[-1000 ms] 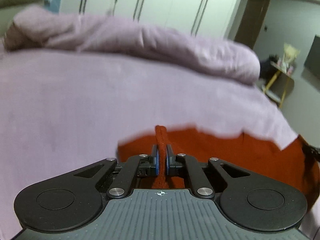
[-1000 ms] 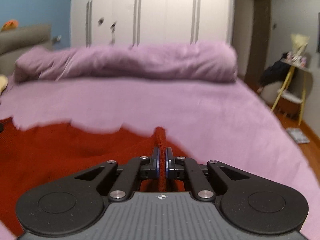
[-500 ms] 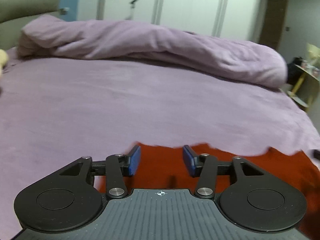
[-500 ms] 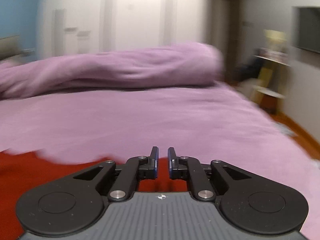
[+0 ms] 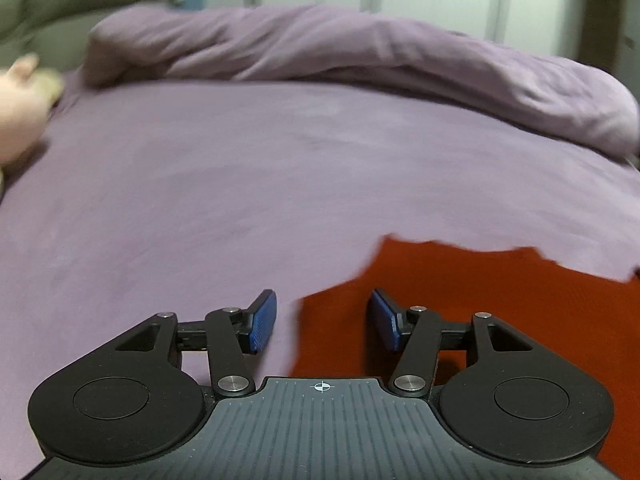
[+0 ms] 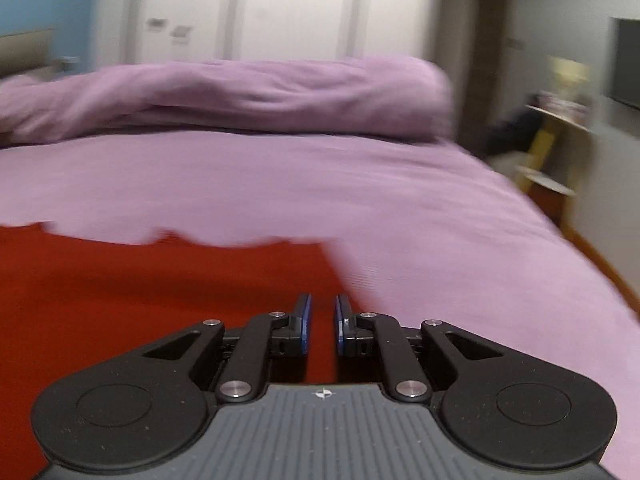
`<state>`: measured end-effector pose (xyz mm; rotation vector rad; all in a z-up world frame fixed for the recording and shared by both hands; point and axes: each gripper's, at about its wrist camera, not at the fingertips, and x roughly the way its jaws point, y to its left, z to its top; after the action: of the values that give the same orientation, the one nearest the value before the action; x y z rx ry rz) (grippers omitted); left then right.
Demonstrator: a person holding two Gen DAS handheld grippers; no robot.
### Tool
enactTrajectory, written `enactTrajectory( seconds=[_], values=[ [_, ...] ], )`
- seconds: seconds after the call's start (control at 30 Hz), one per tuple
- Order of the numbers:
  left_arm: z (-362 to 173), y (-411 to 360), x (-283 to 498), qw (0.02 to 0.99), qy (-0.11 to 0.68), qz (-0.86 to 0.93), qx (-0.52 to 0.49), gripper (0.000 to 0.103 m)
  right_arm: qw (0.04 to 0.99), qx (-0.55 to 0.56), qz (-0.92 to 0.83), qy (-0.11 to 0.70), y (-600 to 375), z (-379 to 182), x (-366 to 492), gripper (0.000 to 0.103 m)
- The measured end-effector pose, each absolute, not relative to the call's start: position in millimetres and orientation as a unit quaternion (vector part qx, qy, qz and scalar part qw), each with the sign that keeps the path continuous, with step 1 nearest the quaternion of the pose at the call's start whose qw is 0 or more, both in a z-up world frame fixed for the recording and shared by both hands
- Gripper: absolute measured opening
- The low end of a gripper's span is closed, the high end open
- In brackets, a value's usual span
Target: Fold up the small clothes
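a big bed with a soft purple sheet [image 5: 248,184] fills most of both views. at the far side of the bed lies one long rolled-up purple blanket [image 5: 360,52]. behind it stands a tall white wardrobe with long handles [image 6: 240,12]. a bit of blue wall [image 6: 44,0] shows on the left. on the right of the right view there is a small yellow table [image 6: 548,148] with things on it, but it is too blurry to tell what they are. a dark flat screen [image 6: 626,64] is cut off by the picture edge.

one red knitted piece of clothing [image 6: 140,280] lies flat on the sheet, close to both tools. its near part is hidden under the tools and its sides are cut off, so i cannot tell what kind of clothing it is.

there are two grippers. the left gripper [image 5: 322,320] has its blue pads spread wide apart and holds nothing; one pad is over the purple sheet and the other is over the red cloth's corner. the right gripper [image 6: 322,326] has its blue pads close together with a thin gap between them, and nothing is in the gap. it sits above the right edge of the red cloth.

at the far left of the left view there is something pale pink and yellow [image 5: 22,108]. it is blurry and cut off, so i cannot tell what it is. both pictures are a little smeared.
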<state>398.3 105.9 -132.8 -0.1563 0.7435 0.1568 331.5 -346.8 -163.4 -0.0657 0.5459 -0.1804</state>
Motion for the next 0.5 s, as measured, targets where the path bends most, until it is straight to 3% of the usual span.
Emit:
enactTrajectory(
  seconds=[0.07,0.13,0.33,0.5],
  values=[
    [-131.1,121.0,393.0,0.919,0.371,0.078,-0.112,0.059,0.954,-0.013,-0.104,0.282,-364.5,-165.6,328.5,0.028],
    [-123.7,125.5,383.1,0.913,0.383,0.077,-0.119,0.056,0.954,-0.016,-0.109,0.278,-362.7,-157.5,316.8,0.028],
    [-101.6,133.6,308.0,0.912,0.385,0.0,-0.143,0.059,0.968,0.013,-0.059,0.243,-334.9,-127.2,236.6,0.028],
    [-104.6,136.5,258.3,0.896,0.416,-0.03,-0.15,0.06,0.949,0.076,-0.099,0.29,-343.4,-138.8,197.1,0.031]
  ],
)
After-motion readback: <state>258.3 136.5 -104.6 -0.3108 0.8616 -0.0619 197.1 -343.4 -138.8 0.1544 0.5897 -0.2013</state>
